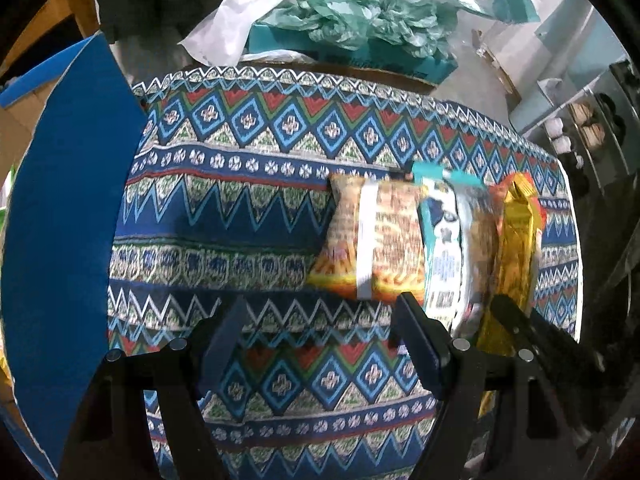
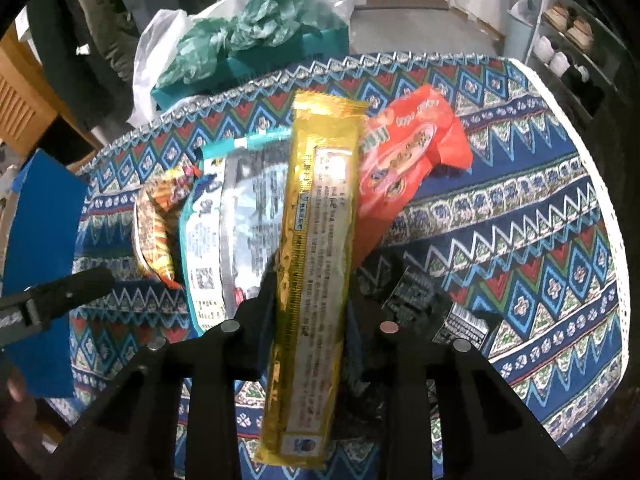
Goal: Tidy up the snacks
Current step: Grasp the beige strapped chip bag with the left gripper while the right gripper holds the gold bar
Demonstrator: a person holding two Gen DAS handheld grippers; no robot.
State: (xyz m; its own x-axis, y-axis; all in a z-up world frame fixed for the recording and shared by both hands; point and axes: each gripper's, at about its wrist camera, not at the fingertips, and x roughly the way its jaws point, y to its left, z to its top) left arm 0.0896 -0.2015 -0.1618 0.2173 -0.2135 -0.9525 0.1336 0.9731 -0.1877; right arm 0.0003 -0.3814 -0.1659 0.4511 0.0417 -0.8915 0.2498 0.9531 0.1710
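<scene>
My right gripper [image 2: 316, 280] is shut on a long gold snack pack [image 2: 316, 240], held lengthwise above the patterned table; the pack also shows at the right of the left wrist view [image 1: 514, 248]. Under it lie a white-and-teal bag [image 2: 228, 232], an orange-brown noodle pack [image 2: 154, 236] to its left and a red-orange pack [image 2: 408, 164] to its right. My left gripper [image 1: 320, 320] is open and empty, just short of the noodle pack [image 1: 376, 240] and the white-and-teal bag [image 1: 450, 248].
A blue board [image 1: 68, 220] stands along the table's left edge. Beyond the far edge sit a teal box [image 1: 352, 52] with crumpled green and white plastic bags. A shoe rack [image 2: 568, 36] stands at the far right. The tablecloth [image 1: 240, 208] covers the table.
</scene>
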